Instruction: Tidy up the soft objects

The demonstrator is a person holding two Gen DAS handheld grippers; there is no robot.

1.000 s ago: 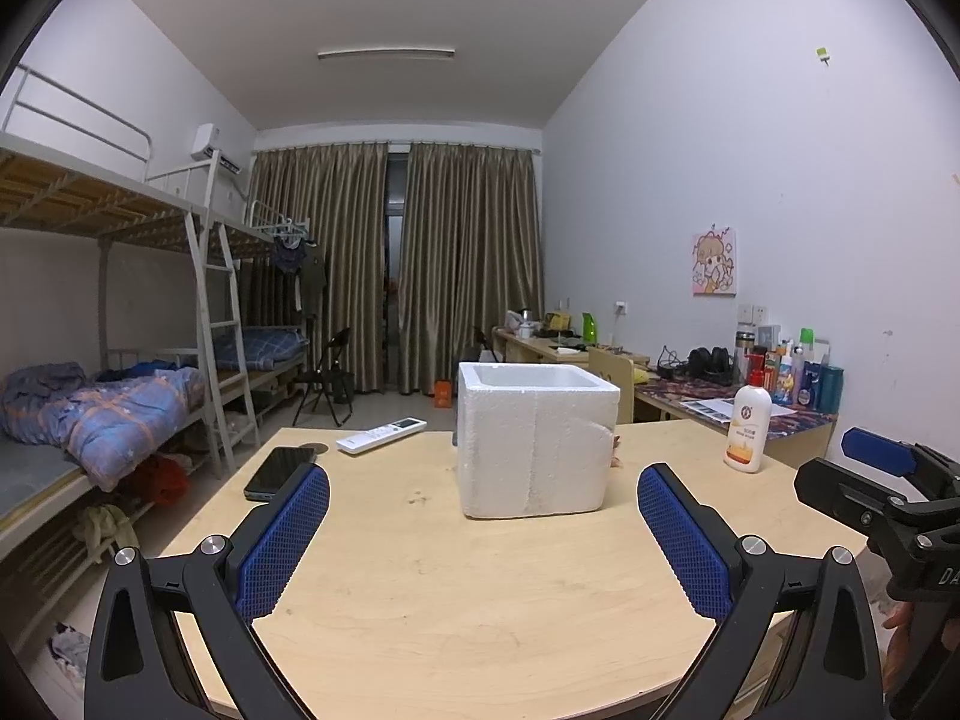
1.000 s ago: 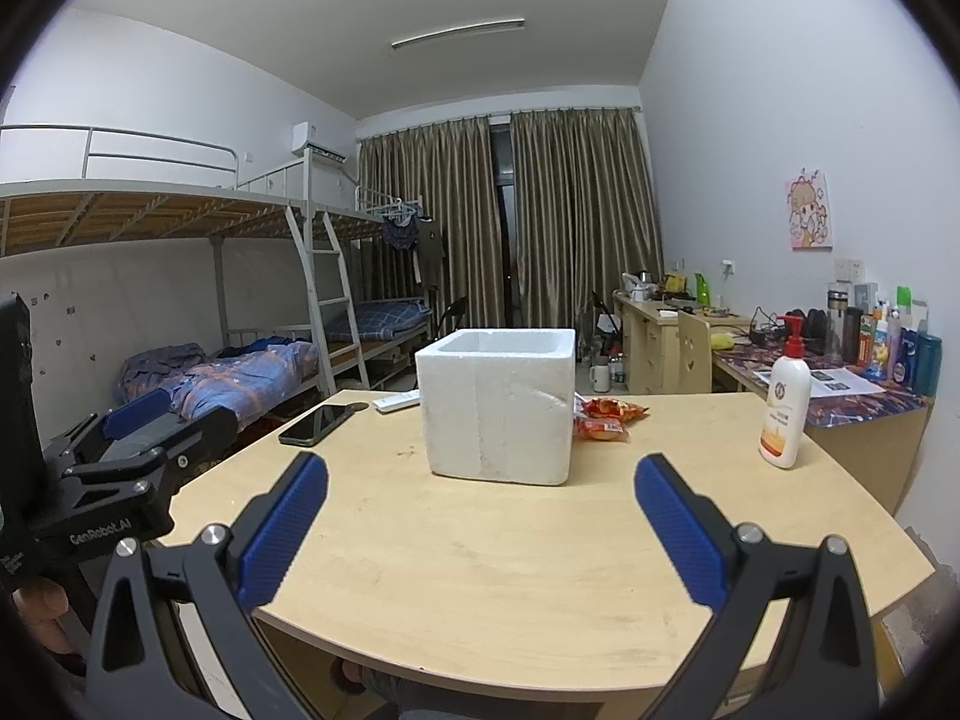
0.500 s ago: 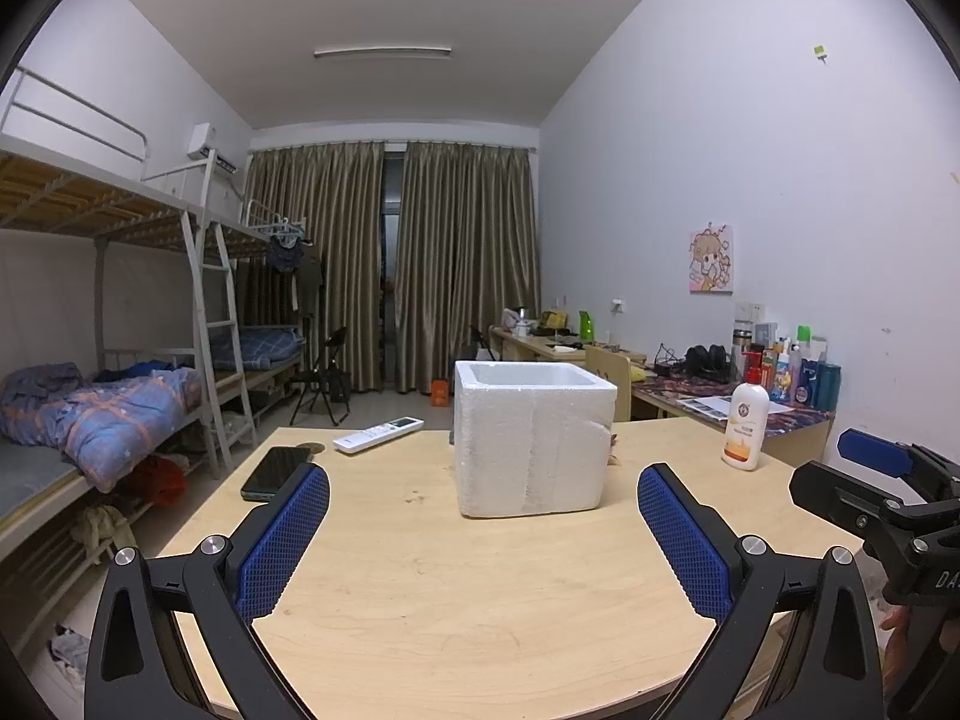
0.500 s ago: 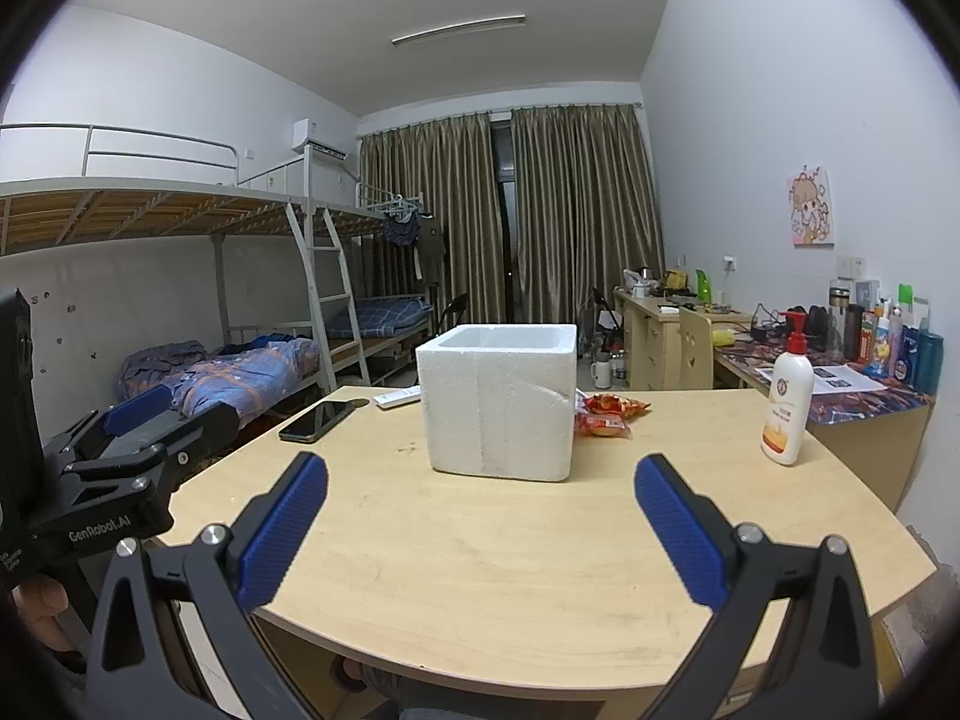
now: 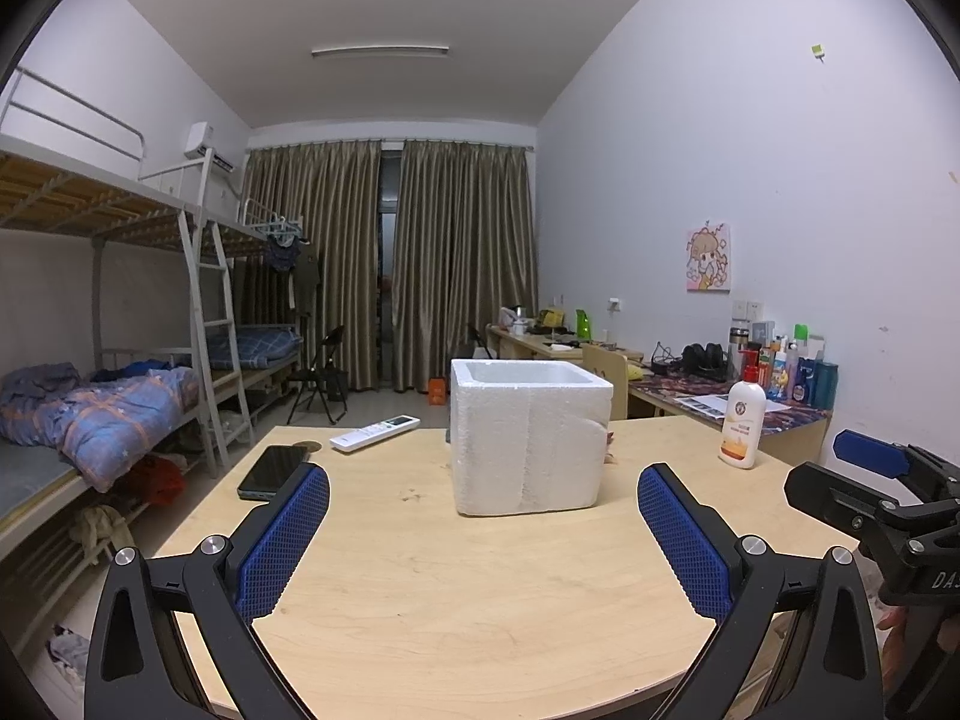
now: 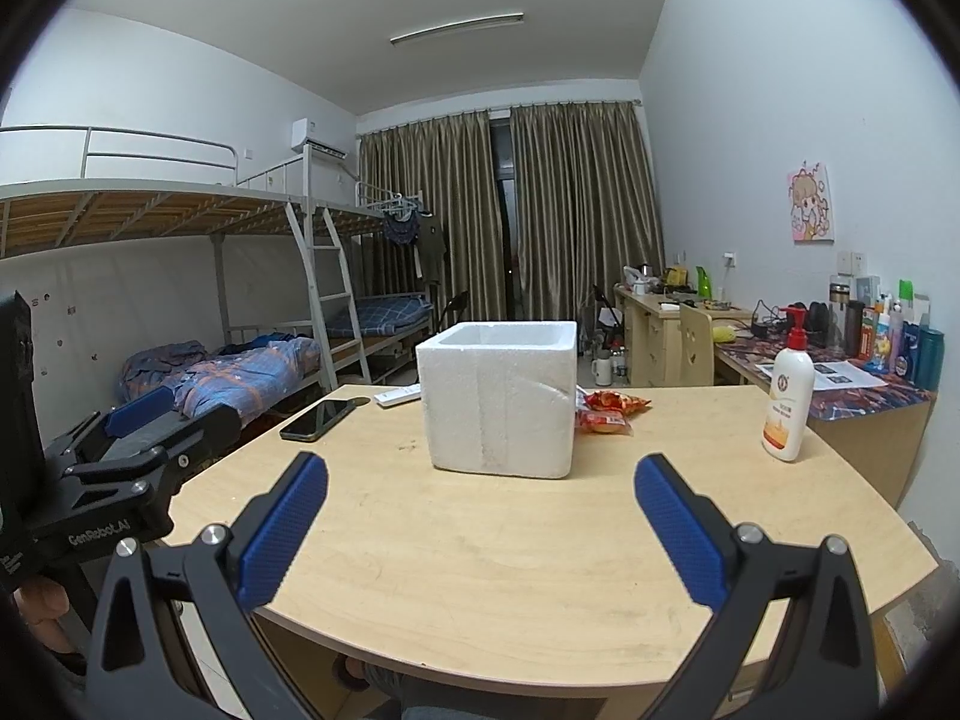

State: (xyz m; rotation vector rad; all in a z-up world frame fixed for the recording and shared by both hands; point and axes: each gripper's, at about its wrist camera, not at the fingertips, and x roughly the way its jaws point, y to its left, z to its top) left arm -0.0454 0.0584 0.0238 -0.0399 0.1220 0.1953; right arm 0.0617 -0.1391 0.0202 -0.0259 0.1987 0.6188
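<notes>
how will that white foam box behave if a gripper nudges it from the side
The foam box is probably very light, so it should slide across the table rather than resist. Its wide flat base makes tipping unlikely. The dented corner suggests the pebbly foam crumbles under hard pinching.

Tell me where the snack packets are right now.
In the right wrist view, the red snack packets lie on the wooden table, right of the white foam box at its far corner, left of the lotion bottle.
</notes>
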